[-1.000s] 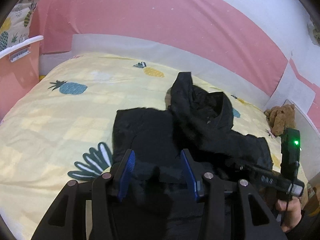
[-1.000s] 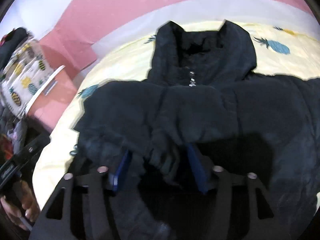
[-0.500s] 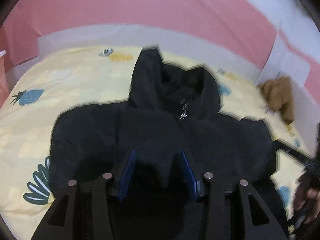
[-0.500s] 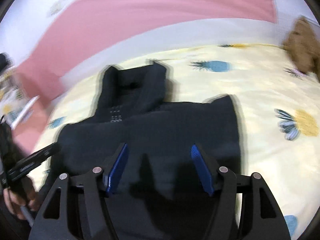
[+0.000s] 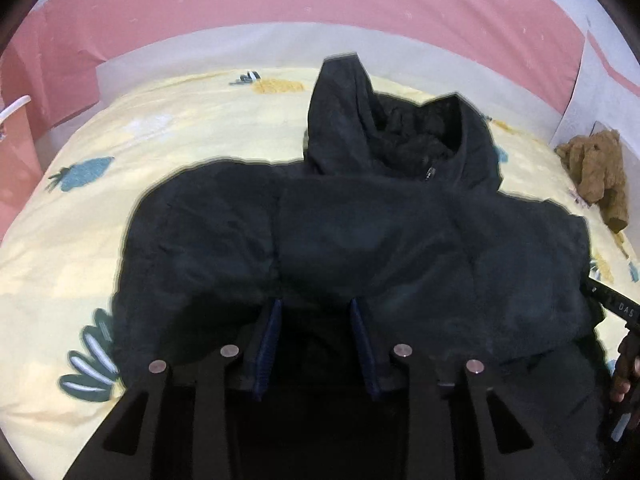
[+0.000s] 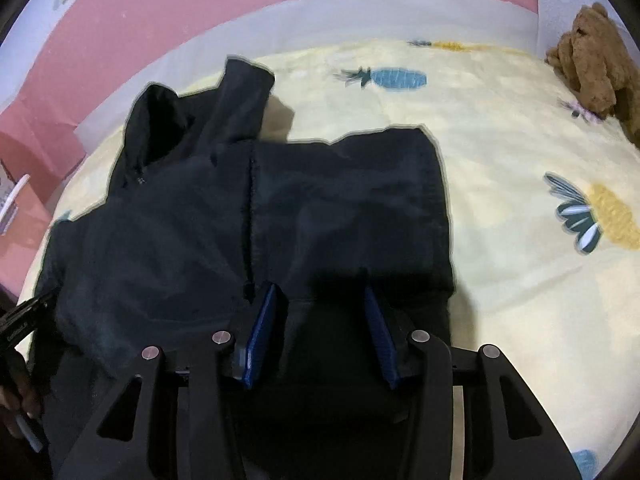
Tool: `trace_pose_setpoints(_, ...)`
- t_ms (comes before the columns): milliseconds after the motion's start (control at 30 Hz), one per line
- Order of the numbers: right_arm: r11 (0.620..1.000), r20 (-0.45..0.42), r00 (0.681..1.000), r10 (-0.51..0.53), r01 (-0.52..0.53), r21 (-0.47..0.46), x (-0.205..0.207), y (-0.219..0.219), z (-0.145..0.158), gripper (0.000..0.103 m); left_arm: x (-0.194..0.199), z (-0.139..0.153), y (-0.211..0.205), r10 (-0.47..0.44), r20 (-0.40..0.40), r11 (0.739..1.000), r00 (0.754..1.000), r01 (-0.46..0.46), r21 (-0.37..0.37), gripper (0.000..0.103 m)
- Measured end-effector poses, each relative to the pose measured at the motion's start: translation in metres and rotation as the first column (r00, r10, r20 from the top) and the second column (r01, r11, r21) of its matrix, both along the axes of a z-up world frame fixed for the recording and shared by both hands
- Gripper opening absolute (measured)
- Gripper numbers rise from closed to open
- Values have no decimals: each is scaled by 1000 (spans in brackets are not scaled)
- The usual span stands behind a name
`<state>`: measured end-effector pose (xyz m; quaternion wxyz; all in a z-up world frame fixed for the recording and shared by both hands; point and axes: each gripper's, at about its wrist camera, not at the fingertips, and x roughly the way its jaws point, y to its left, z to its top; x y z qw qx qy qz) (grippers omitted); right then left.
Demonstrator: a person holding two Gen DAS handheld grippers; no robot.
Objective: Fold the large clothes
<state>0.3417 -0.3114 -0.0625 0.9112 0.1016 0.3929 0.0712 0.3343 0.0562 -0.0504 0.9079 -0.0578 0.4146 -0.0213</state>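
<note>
Across the bed, left to right: catalogue of what lies on the yellow pineapple-print sheet [image 5: 168, 148].

Far left: edge of a pink panel with a white rail [image 5: 14, 106], well apart from the garment.

Centre: black hooded jacket [image 5: 360, 240], lying flat on the sheet, hood [image 5: 384, 132] pointing toward the pink and white wall [image 5: 280, 8].

Jacket, condition: both sides appear turned in over the body, giving a roughly rectangular block; a seam runs down the front in the right wrist view [image 6: 250, 216]. The hood lies unfolded above it.

Far right: brown plush toy [image 5: 596, 172] at the bed's edge, near the jacket's right shoulder but not touching.

Progress, as a judgement: the side folds look done; the bottom-to-top fold and the tucking of the hood are left.

Left gripper [image 5: 316, 340]: held low over the jacket's near hem, pointing toward the hood; blue pads [image 5: 266, 340] spread apart, dark cloth between them, no pinch visible.

Right gripper [image 6: 320, 336]: held low over the near hem on the right half, level and pointing forward; pads [image 6: 260, 340] spread wide, nothing clamped.

Hands: a dark-gloved hand [image 5: 624, 368] shows at the right margin of the left wrist view.
</note>
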Motion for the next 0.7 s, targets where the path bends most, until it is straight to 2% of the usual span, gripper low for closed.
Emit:
trace_pose_setpoints(100,1000,50,998,-27,28,-15,5,-14,23,46,-1,29,-1,-19,74,1000,997,18,4,36)
trace_pose_setpoints(167,998,43,998,-41,43,-44,21,-18,26,46,13,38,-7,-27,99,1000,995,26,15,36)
trace_pose_setpoints(233,997,10,999,-47,48,-58,38,-20,16,46,35,30,-14,-22,60,999,998,20,25,36)
trace_pose_setpoints(333,997,-59,997,-42,38,-74,56,-17,-10,46,58,-1,-13,6,-16,999,1000,-6,40,37)
trace_pose_setpoints(400,996,-73,997,-31,26,-80,59,-13,-28,46,59,-17,-12,-10,-8,999,1000,10,40,37)
trace_pose_setpoints(467,995,-50,998,-38,33,-97,58,-8,-40,46,57,-24,-15,-21,16,998,1000,20,56,38)
trace_pose_setpoints(600,995,-50,997,-53,48,-90,58,-15,-36,46,58,-27,-11,-17,26,999,1000,16,41,37)
trace_pose_setpoints(700,995,-21,997,-80,79,-60,38,-21,-7,46,47,-8,-10,-6,26,999,1000,5,46,36)
